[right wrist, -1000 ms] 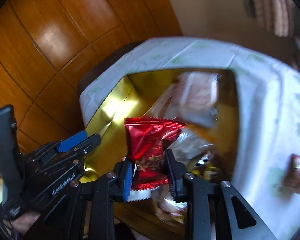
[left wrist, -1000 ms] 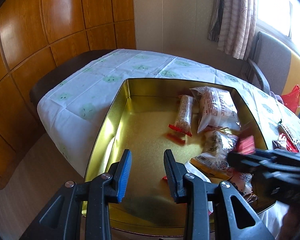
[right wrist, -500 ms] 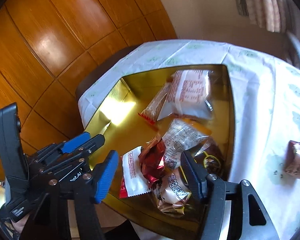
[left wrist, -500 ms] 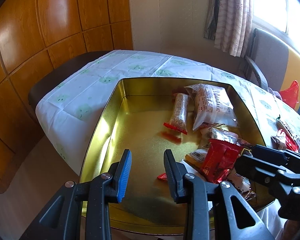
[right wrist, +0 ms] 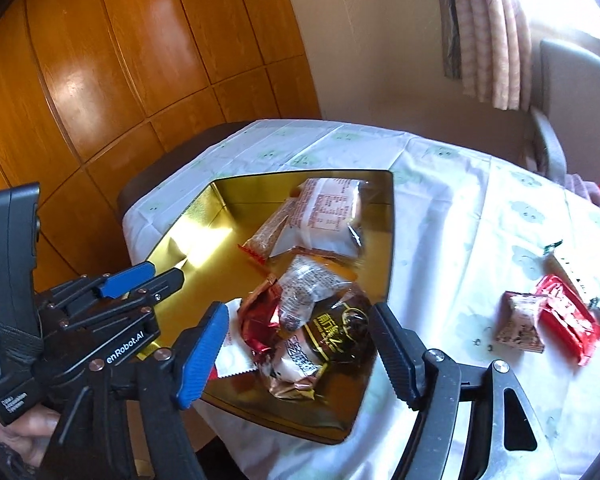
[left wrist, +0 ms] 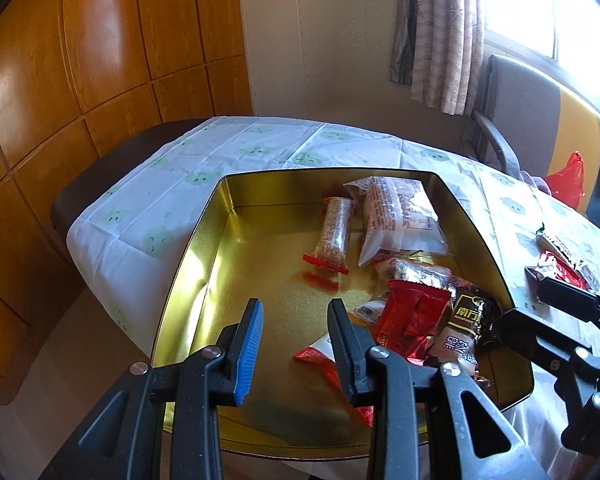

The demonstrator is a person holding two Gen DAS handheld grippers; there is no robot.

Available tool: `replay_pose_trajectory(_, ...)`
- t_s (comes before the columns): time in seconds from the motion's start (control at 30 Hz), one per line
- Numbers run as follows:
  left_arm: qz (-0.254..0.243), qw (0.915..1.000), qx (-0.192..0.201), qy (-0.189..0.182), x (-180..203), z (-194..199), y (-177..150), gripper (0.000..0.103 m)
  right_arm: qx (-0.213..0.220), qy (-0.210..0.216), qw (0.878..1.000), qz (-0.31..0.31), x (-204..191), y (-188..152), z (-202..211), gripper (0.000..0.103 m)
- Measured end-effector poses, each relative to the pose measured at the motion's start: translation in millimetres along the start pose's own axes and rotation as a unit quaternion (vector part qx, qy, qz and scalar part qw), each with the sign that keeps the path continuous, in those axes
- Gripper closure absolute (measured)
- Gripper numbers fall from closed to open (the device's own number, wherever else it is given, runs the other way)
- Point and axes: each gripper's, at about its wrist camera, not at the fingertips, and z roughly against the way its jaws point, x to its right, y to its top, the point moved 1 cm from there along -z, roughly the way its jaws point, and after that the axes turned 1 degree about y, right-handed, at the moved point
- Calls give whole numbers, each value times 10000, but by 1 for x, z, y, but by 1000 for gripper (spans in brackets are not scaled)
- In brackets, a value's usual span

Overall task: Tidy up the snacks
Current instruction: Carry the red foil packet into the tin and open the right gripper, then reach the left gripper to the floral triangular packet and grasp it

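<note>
Covering most of the room's middle, a table under a white cloth (left wrist: 236,168) with pale green prints carries a big gold tin (left wrist: 204,264), its lid off and its floor catching the sunlight. Inside the tin, along its right side, the snacks lie in a loose heap: a pale printed packet (left wrist: 400,216) at the far end, a long grain bar (left wrist: 336,232) beside it, then a red packet (left wrist: 416,312) and a dark brown packet (right wrist: 336,328) nearer the front wall. Two more snacks, a red wrapper (right wrist: 568,312) and a small speckled one (right wrist: 520,324), rest on the cloth to the right, well apart from the tin. The left gripper (left wrist: 296,344) hangs over the tin's near bare floor, its jaws a narrow gap apart with nothing between them. The right gripper (right wrist: 300,348) hovers above the heap, jaws opening wide, gripping nothing; the packets lie below them in the tin.
</note>
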Motion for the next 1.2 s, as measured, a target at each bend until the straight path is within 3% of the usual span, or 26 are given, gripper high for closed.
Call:
replay_pose_trajectory(0.6, -404, 9990, 181, -44, 21, 12, -1, 69, 487, -795, 9956, 69, 18, -13, 31, 19)
replay_pose_trajectory(1.2, -1001, 9941, 369, -188, 57, 26, -1, 69, 619, -1410, 9871, -444, 68, -31, 58, 13)
